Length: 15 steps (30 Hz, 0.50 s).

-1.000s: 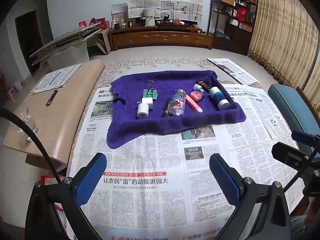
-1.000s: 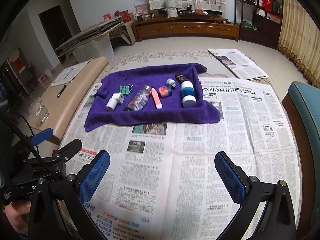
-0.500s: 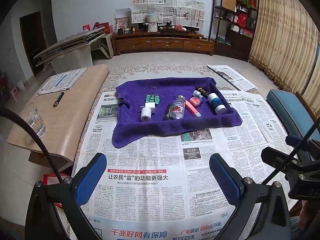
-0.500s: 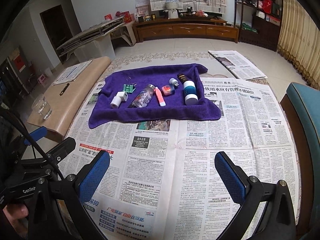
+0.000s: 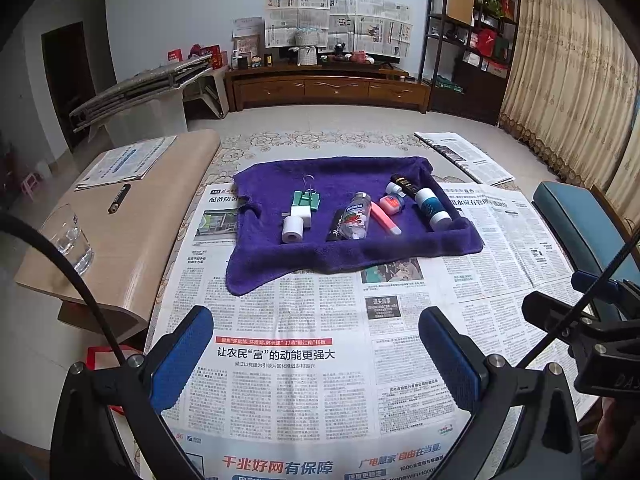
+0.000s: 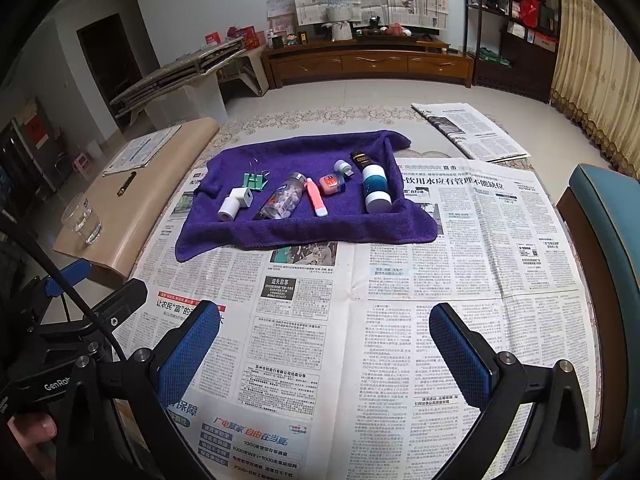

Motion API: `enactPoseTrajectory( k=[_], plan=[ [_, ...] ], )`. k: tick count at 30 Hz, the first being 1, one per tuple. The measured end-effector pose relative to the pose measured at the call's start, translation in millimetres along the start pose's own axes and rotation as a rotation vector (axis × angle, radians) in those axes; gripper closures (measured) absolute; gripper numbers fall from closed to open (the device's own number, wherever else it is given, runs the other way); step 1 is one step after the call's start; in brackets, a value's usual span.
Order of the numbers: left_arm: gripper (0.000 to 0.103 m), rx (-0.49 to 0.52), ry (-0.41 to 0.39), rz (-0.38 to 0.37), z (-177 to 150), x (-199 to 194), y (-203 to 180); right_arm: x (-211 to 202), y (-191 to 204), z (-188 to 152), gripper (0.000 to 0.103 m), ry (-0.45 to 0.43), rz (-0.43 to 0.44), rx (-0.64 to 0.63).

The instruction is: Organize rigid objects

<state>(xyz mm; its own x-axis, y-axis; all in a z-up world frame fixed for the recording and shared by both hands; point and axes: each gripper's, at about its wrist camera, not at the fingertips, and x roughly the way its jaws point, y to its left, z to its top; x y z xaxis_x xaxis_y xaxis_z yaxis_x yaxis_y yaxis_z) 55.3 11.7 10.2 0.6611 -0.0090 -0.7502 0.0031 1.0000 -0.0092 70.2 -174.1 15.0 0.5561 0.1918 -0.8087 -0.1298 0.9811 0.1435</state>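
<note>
A purple towel [image 5: 280, 256] [image 6: 224, 236] lies on the newspaper-covered table. On it rest a white tape roll [image 5: 293, 229] [image 6: 229, 207], a green binder clip [image 5: 307, 200] [image 6: 256, 180], a clear bottle [image 5: 357, 216] [image 6: 285, 201], a pink tube [image 5: 385, 218] [image 6: 316, 199], a small red jar [image 5: 392, 204] [image 6: 332, 184] and a white-and-teal bottle [image 5: 432, 208] [image 6: 376, 188]. My left gripper [image 5: 316, 356] and right gripper [image 6: 325, 352] hang open over the newspaper, well short of the towel, nothing between their fingers.
A low wooden side table [image 5: 132, 216] at the left holds a water glass [image 5: 74, 240] [image 6: 83, 220], a pen [image 5: 119, 198] and a paper. A blue chair [image 5: 580, 224] [image 6: 608, 208] stands at the right. Newspaper [image 6: 440, 256] covers the table surface.
Both grippers have drawn back and risen from the towel; the objects look smaller and farther. Nothing on the towel has moved.
</note>
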Motion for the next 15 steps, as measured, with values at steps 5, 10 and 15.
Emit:
enactPoseTrajectory(
  k=[5, 10, 15],
  plan=[
    [0.0, -0.001, 0.0, 0.001, 0.0, -0.4, 0.0, 0.5, 1.9, -2.2, 0.0, 0.009, -0.011, -0.018],
    [0.0, -0.003, -0.003, 0.004, 0.2, -3.5, 0.1, -0.5, 3.5, -3.3, 0.0, 0.004, -0.01, -0.022],
    [0.0, -0.004, -0.009, 0.007, 1.1, -6.2, 0.2, -2.0, 4.4, -2.5, 0.0, 0.0, -0.008, -0.02]
  ],
)
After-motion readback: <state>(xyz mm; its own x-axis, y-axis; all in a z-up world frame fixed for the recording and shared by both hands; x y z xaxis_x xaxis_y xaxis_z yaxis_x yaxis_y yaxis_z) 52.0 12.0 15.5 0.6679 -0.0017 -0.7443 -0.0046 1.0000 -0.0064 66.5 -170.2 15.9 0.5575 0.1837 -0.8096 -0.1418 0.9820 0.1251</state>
